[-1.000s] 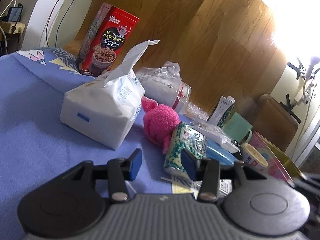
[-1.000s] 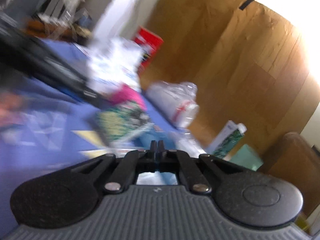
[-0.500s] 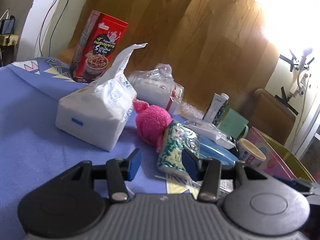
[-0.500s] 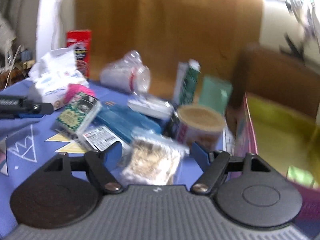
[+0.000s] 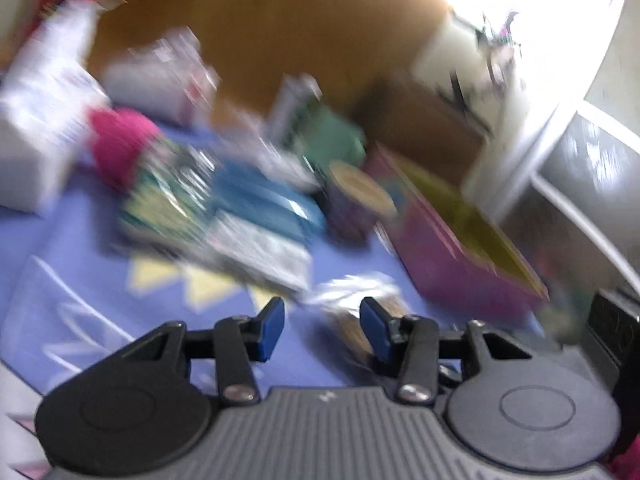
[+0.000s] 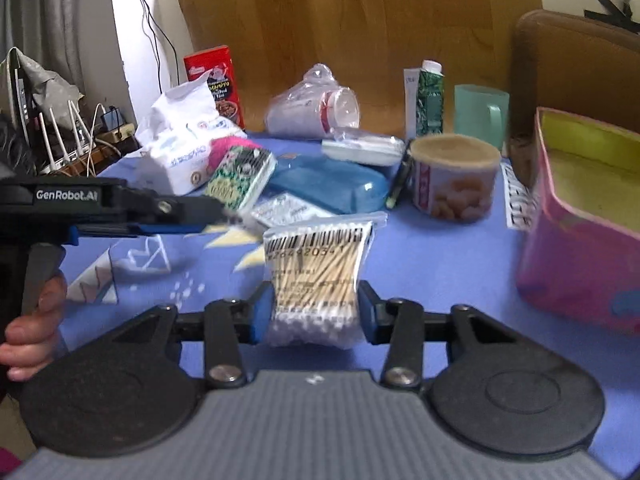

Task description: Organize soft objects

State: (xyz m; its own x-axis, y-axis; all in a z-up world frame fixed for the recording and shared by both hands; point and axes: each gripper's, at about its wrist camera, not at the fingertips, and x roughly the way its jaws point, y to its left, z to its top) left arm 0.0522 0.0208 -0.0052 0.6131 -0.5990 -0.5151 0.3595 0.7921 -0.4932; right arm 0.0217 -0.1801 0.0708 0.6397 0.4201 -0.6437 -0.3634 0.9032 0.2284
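Note:
A clear bag of cotton swabs (image 6: 316,276) lies on the blue cloth between the jaws of my right gripper (image 6: 312,312); both pads seem to touch its sides, though I cannot tell whether they squeeze it. The bag also shows, blurred, in the left wrist view (image 5: 352,304). My left gripper (image 5: 322,328) is open and empty just left of the bag; it shows side-on in the right wrist view (image 6: 160,216). A pink fluffy toy (image 6: 228,146) and a white tissue pack (image 6: 180,148) lie at the back left.
A pink box with a yellow inside (image 6: 580,208) stands at the right. A can (image 6: 456,176), blue case (image 6: 328,184), green packet (image 6: 240,178), teal mug (image 6: 480,114), carton (image 6: 426,98), cup sleeve (image 6: 316,110) and red tin (image 6: 214,80) crowd the back.
My left gripper has swung right, towards the swab bag and pink box, blurring its view. My right gripper has closed in on the swab bag, its jaws now against its sides.

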